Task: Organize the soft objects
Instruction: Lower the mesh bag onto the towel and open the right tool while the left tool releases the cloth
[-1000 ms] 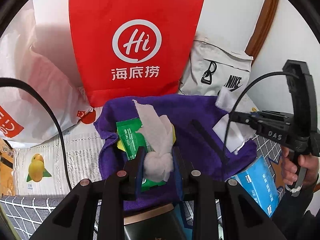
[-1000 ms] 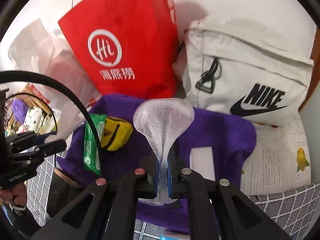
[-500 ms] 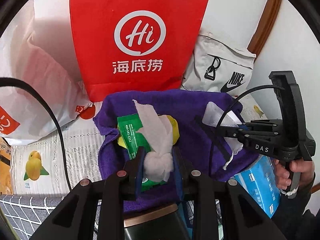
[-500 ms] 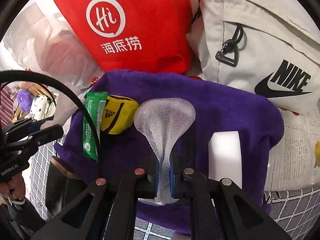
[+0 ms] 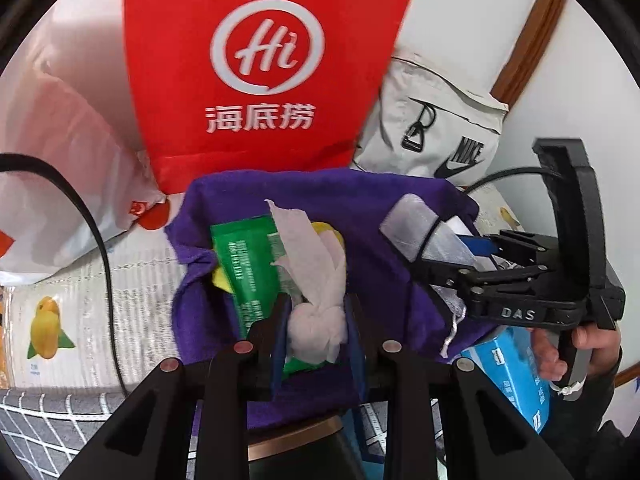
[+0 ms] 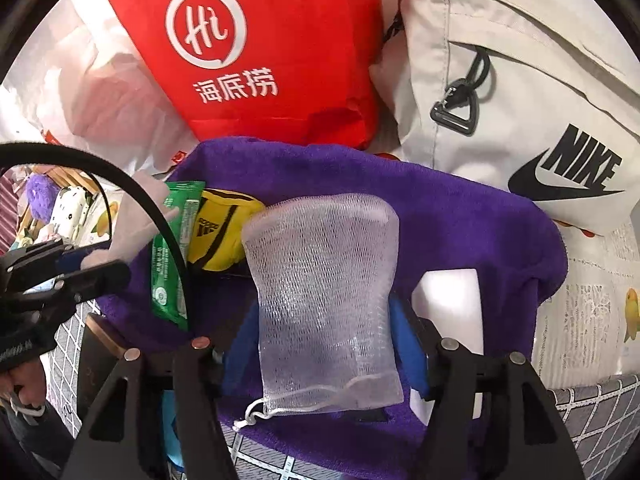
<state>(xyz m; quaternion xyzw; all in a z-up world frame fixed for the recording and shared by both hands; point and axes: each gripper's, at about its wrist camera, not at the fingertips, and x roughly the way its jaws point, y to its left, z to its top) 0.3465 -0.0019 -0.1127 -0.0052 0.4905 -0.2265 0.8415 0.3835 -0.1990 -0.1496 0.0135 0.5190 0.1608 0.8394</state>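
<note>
Purple towel (image 5: pixel 400 216) fills the middle of both views, spread over a surface covered with fruit-printed paper (image 5: pixel 52 320). At lower centre of the left wrist view, the left gripper (image 5: pixel 316 324) is clamped narrowly on a knotted white tissue wad (image 5: pixel 318 320), whose loose tail rises toward the frame's centre. Behind the wad, a green sachet (image 5: pixel 244 256) and a yellow pouch (image 6: pixel 218 236) lie side by side on the towel.

At the right edge of that view, the right gripper (image 5: pixel 476 246) reaches in over the towel. In the right wrist view its blue-padded fingers (image 6: pixel 408 340) stand wide apart, and a translucent mesh bag (image 6: pixel 324 300) lies flat on the towel between them; whether the pads touch it cannot be told. A white rectangular block (image 6: pixel 452 308) sits on the towel just right of the bag.

Along the upper frame, a red paper bag (image 6: pixel 260 48) stands behind the towel with a white Nike bag (image 6: pixel 520 92) to its right. A blue box (image 5: pixel 508 368) shows at lower right of the left view.
</note>
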